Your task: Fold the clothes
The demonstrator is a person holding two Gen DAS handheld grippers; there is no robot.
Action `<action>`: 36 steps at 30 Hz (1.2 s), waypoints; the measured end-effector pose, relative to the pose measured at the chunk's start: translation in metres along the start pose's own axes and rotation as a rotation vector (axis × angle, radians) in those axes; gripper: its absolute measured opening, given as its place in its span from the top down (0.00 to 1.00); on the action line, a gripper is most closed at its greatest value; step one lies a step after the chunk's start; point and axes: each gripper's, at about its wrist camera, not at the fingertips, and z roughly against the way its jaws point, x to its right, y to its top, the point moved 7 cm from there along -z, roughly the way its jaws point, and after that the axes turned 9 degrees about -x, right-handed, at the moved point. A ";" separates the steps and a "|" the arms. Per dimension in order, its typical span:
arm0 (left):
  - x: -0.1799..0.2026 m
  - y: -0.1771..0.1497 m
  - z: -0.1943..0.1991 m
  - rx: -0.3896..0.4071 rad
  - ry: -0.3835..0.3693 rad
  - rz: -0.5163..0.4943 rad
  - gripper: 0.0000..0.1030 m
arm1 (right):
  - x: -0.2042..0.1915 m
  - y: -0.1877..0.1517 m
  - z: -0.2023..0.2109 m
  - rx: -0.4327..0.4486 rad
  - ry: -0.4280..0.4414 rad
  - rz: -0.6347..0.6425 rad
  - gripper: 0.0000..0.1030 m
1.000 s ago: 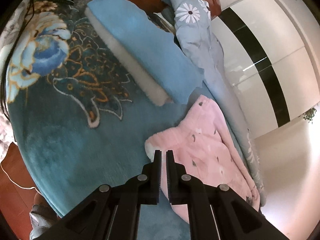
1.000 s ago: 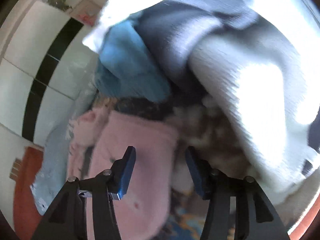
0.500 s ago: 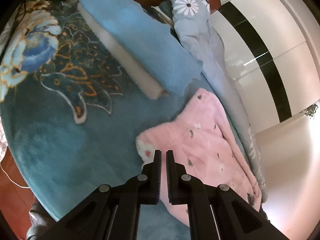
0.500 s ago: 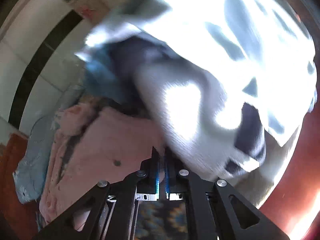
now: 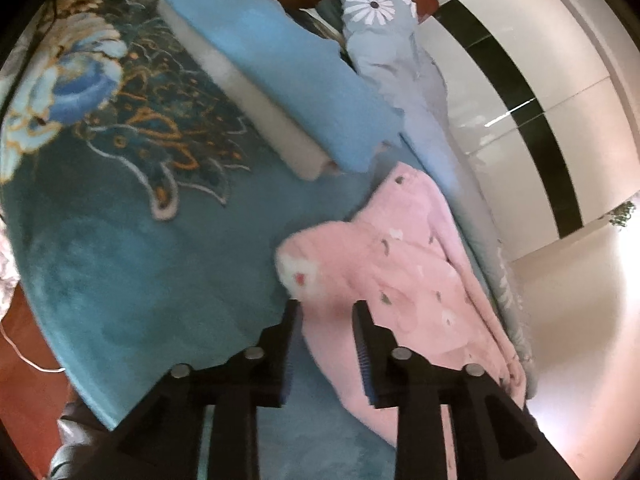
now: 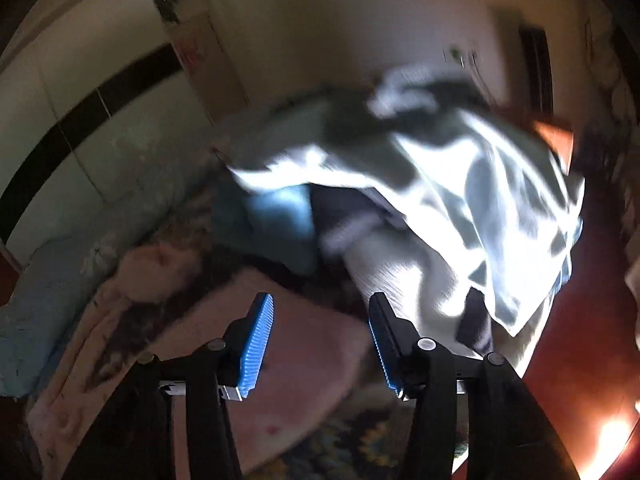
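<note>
Since half a second before, both pairs of jaws, then shut, had parted and were opening. The left gripper stood narrowly apart over the near edge of the pink garment, pads off it. The right gripper gaped wider, holding nothing. The garment lay on the teal blanket, beside a folded blue towel and a gray daisy quilt.

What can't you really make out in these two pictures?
- Right view: the white cloth is smeared by motion blur and glare; its kind is unclear.
- Left view: the pink garment is partly hidden behind the left gripper.
- Left view: the blue blanket is cut off by the frame edge.
</note>
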 end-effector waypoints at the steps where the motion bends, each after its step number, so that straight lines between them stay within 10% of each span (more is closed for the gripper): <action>1: 0.000 0.000 -0.004 -0.006 -0.003 0.006 0.57 | -0.010 0.001 0.003 0.014 0.010 0.010 0.49; 6: -0.001 0.005 -0.025 -0.007 0.025 0.022 0.58 | -0.072 -0.015 -0.011 -0.044 0.120 0.086 0.49; 9: -0.009 0.007 -0.026 0.024 0.058 0.065 0.86 | -0.108 -0.030 -0.026 -0.105 0.172 0.156 0.49; 16: -0.005 0.009 -0.011 0.011 0.056 -0.034 0.86 | -0.177 -0.054 -0.044 -0.195 0.275 0.318 0.49; 28: 0.107 0.083 -0.052 -0.061 0.191 -0.425 0.48 | -0.450 -0.164 -0.065 -0.353 0.530 1.041 0.47; 36: 0.128 0.140 -0.153 -0.160 0.413 -0.564 0.45 | -0.563 -0.238 -0.117 -0.397 0.427 1.377 0.47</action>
